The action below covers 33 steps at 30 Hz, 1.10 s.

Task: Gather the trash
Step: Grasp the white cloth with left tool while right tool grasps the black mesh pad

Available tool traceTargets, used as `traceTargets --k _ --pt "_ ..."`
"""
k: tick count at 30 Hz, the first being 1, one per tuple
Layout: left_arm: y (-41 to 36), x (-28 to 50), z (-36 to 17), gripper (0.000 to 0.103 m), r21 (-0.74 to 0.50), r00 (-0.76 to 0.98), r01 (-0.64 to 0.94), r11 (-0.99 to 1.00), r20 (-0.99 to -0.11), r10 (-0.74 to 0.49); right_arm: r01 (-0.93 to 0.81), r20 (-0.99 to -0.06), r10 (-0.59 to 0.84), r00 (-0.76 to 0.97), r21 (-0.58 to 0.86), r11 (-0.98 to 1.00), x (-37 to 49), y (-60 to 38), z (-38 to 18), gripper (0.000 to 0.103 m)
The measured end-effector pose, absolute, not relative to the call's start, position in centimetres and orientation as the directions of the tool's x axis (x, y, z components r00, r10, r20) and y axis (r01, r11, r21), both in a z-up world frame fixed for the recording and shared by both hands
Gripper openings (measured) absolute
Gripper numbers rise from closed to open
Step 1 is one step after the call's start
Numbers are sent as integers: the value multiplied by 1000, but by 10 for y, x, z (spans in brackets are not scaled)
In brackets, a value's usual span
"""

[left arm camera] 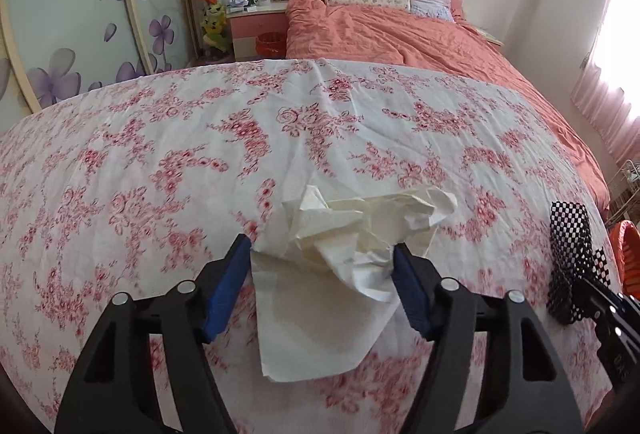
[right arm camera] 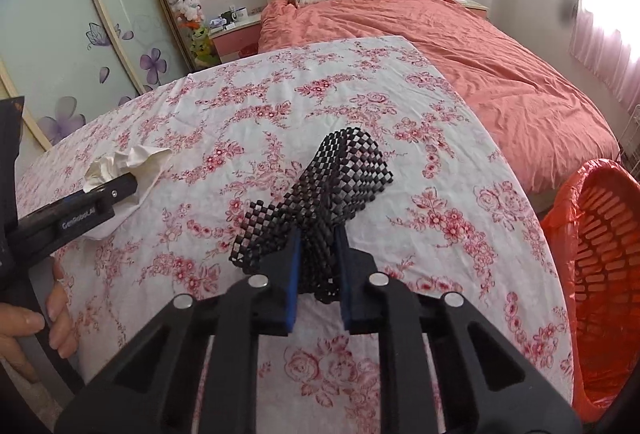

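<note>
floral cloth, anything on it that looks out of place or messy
Two things. A crumpled white tissue lies loose on the floral cloth, between the left tongs' open pads. A bunched black mesh mat is pinched in the right tongs. The orange-lined basket stands beside the cloth.

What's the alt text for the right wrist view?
The right gripper is shut on a piece of black mesh lying on a floral cloth. At left, the left gripper reaches a crumpled white tissue; an orange-lined basket stands at right, a bed with a coral duvet behind.
</note>
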<state>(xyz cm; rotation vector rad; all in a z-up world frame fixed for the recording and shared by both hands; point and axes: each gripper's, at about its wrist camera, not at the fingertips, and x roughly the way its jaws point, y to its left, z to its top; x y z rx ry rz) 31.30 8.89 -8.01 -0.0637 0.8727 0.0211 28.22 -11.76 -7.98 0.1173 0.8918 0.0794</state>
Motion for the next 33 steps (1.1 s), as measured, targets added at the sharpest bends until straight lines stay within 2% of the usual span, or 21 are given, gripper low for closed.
traceTargets --k 8,12,16,26,33 --pt "87 254 -75 65 3 657 12 1000 -754 -6 -46 -772 141 620 143 989 241 -116 -76 16" --pt "87 232 -78 69 20 649 7 1000 -761 11 -60 -776 110 622 93 994 226 -111 -81 16" --pt "93 233 -79 71 13 640 -30 999 -768 29 -39 -769 92 633 87 995 223 -111 -83 22" --pt "93 236 -85 73 6 619 -47 999 -785 33 -29 -772 102 627 107 994 225 -116 -84 24" --pt "96 237 -88 81 18 612 -72 997 -789 58 -25 -772 104 627 113 993 225 -118 -85 25"
